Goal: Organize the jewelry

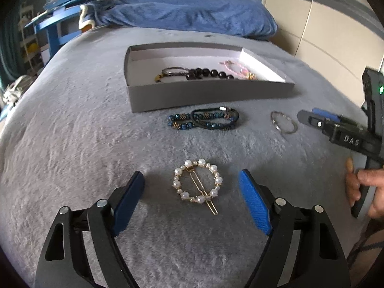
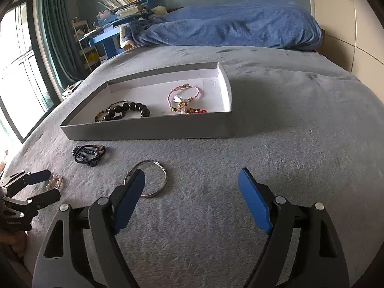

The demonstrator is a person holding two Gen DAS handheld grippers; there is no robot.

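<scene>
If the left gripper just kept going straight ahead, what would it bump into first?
Probably the pearl hair clip, lying on the bed between the open jaws of the left gripper. Depth is hard to judge.

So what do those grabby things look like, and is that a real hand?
Each tool has black plastic arms with triangle cut-outs, silver round bolts and two flat blue pads. The left tool and right tool match. Seen from the side, the right one shows white letters DAS and a small green light. A bare hand grips its handle; no sleeve shows.

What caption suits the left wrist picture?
Open left gripper frames a pearl hair clip on a grey blanket.
</scene>
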